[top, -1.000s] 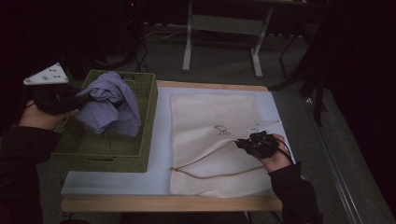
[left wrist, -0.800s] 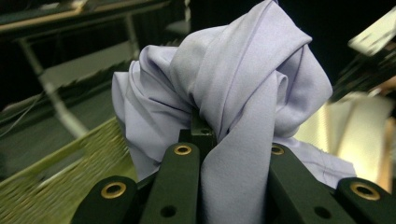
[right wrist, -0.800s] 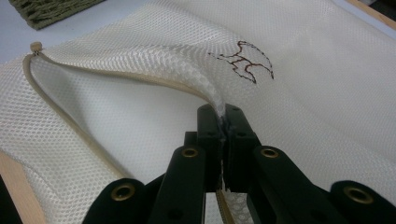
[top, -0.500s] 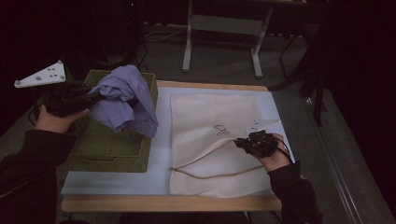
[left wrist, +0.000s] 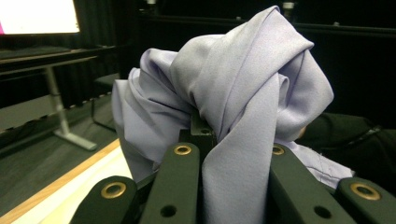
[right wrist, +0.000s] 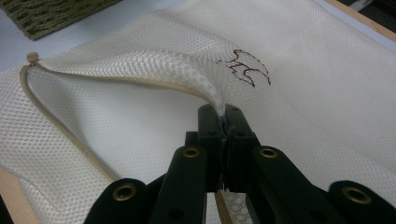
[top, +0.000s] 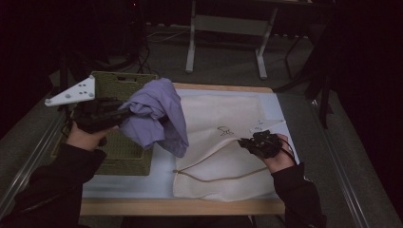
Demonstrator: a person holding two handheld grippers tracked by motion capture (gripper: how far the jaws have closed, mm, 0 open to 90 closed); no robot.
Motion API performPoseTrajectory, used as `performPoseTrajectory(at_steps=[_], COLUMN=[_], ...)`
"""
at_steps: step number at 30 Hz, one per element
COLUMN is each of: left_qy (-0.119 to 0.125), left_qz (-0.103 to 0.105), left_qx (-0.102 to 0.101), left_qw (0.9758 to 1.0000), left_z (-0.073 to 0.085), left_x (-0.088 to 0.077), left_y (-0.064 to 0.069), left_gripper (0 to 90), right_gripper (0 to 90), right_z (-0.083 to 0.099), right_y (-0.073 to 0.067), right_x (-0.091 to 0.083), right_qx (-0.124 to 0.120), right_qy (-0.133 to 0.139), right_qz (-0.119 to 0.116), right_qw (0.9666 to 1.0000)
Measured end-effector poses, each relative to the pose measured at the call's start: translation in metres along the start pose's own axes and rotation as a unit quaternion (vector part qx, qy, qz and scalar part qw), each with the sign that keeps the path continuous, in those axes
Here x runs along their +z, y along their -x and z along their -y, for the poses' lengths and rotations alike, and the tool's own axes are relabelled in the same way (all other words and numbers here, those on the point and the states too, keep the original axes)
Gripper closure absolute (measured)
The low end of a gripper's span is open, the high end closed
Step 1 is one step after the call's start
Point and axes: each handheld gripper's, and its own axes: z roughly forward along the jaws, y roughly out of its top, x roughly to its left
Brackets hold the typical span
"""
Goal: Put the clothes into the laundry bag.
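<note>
A dim lab or studio space, this one, dark all around the lit table [top: 142, 209]. It's a plain wooden-edged worktop with a pale mat [top: 128, 183], standing on a grey floor. Behind it, the white metal legs of another desk [top: 192, 45], cables [top: 157, 35] trailing across the floor beneath. Metal rails [top: 26, 164] run along both sides of the table. From the left gripper view, a bright screen [left wrist: 39, 16] glows up in the corner above a height-adjustable bench [left wrist: 51, 88], black curtain-like walls beyond. A recording setup, nothing domestic about it.
</note>
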Motion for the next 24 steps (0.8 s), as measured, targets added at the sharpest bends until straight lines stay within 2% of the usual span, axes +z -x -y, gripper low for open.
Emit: performPoseTrajectory(at_steps=[3, 4, 15, 21, 22, 24], left_qy=[-0.004, -0.005, -0.041, -0.024, -0.021, -0.021], left_qz=[0.016, 0.018, 0.043, 0.062, 0.070, 0.073], left_qx=[0.002, -0.003, -0.001, -0.004, -0.009, -0.005], left_qw=[0.9999, 0.9998, 0.9982, 0.9978, 0.9973, 0.9971], left_z=[-0.001, -0.001, 0.005, 0.006, 0.006, 0.006], left_x=[0.012, 0.015, 0.055, 0.071, 0.074, 0.081], left_y=[0.009, 0.011, 0.041, 0.055, 0.056, 0.061], left_gripper=[84.0, 84.0, 84.0, 84.0, 83.9, 83.9], right_gripper=[87.6, 87.5, 87.6, 87.5, 87.5, 87.5], right_z=[0.000, 0.000, -0.003, -0.004, -0.003, -0.003], right_y=[0.001, 0.001, 0.002, 0.001, 0.002, 0.001], right_x=[0.000, 0.000, 0.000, 0.001, 0.001, 0.001], right_qx=[0.001, 0.001, 0.003, 0.006, 0.008, 0.008], right_qy=[0.002, 0.003, 0.006, 0.008, 0.008, 0.006], right_qz=[-0.001, -0.002, 0.001, 0.000, -0.001, 0.000], right_qw=[1.0000, 1.0000, 1.0000, 0.9999, 0.9999, 1.0000])
